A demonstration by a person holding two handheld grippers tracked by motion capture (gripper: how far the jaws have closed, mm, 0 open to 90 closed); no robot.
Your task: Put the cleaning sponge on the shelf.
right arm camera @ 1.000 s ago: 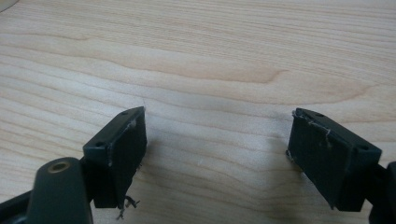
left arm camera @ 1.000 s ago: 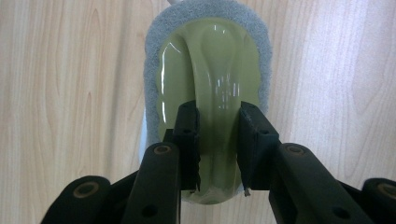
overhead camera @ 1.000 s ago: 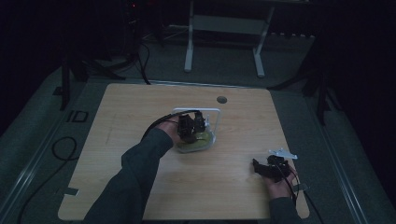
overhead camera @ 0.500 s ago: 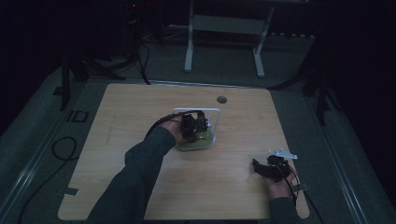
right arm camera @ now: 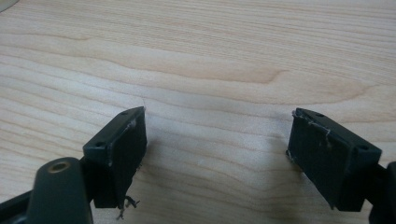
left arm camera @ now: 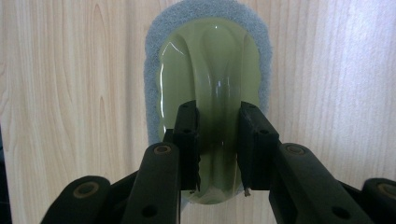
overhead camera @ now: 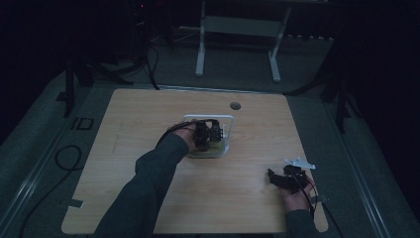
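Between the left gripper (left arm camera: 218, 140) jaws, clamped tight, the green scrubber's (left arm camera: 210, 70) raised handle ridge; right gripper (right arm camera: 217, 158) jaws wide apart.

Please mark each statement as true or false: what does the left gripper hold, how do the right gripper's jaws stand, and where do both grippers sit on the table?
1. The left gripper grips the ridge of a green scrubber. True.
2. The scrubber has a grey pad around its edge. True.
3. The right gripper is clamped on a cup. False: its jaws stand open over the bare wooden table.
4. In the high view the right gripper sits at the table's far left corner. False: near right corner.
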